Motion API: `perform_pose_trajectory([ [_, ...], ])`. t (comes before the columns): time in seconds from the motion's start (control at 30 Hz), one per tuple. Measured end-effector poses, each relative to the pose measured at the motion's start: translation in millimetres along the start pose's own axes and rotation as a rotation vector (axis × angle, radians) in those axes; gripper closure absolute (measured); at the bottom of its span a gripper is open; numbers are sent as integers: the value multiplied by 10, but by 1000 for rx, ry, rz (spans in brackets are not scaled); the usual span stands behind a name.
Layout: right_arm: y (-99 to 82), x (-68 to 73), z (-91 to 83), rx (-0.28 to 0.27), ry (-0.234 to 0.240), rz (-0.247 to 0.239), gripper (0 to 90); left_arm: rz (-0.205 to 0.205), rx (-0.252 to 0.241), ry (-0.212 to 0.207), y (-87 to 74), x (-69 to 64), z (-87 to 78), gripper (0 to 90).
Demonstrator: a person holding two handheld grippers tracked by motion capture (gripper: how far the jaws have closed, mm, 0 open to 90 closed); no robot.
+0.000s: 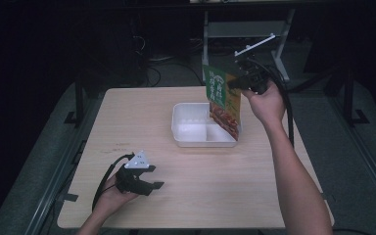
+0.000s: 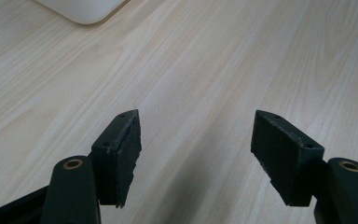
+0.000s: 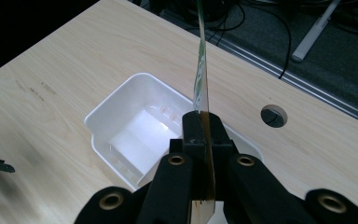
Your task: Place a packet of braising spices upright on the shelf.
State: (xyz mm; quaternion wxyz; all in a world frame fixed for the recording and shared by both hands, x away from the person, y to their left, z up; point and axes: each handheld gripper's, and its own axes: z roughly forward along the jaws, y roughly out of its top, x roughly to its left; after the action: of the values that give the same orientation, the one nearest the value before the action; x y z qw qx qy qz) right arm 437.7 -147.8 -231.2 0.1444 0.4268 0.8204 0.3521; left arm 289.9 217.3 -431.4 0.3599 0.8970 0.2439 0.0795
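right tongs (image 1: 235, 83) clamped on the flat green-and-orange food packet (image 1: 223, 100) – hanging into the white plastic tray (image 1: 183, 128) at its 3 o'clock, unreleased; left tongs (image 1: 152, 177) apart, idle on the pale wooden counter (image 1: 186, 196).

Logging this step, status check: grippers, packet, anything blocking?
Right hand-held gripper shut on food packet, hanging over white tray. Left hand-held gripper open, low over table. Nothing in the way.

Black tongs (image 2: 196, 154) with brass rivets, black cables, bare forearms.
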Motion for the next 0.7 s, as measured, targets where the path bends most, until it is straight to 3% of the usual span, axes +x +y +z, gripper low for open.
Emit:
perform_pose_trajectory([
  [0.7,-28,26,176,-24,-30,-20,899,0,-4,-3,2,-1,-6,330],
])
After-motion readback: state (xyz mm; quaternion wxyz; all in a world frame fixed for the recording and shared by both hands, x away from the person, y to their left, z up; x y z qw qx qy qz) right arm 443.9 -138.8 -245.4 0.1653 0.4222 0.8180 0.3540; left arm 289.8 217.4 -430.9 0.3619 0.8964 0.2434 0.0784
